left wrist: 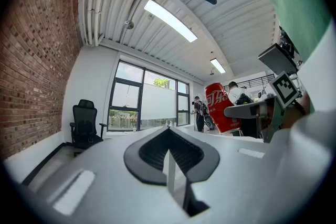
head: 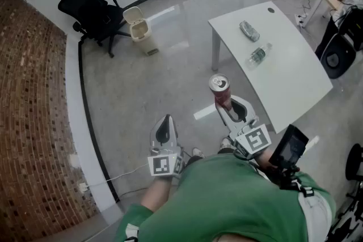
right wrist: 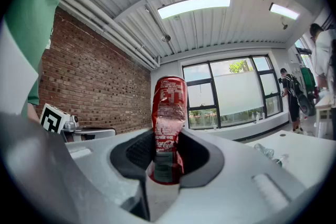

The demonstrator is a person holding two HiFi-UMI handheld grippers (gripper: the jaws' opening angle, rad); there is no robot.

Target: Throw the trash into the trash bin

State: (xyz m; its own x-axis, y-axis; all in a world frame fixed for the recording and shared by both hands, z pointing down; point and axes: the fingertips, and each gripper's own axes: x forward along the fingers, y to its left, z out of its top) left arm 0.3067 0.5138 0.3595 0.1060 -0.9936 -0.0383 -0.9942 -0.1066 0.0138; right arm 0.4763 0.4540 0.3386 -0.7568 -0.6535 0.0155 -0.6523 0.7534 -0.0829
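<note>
Pinching a red can (head: 220,88) upright between its fingers, the right gripper (head: 225,105) is near the white worktop (head: 286,68); the left gripper (head: 165,123) has its fingers pressed together.

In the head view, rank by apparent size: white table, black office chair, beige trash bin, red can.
White rectangular table
Black office chair
Beige plastic trash bin
Red metal soda can, smallest despite being nearest the camera
</note>
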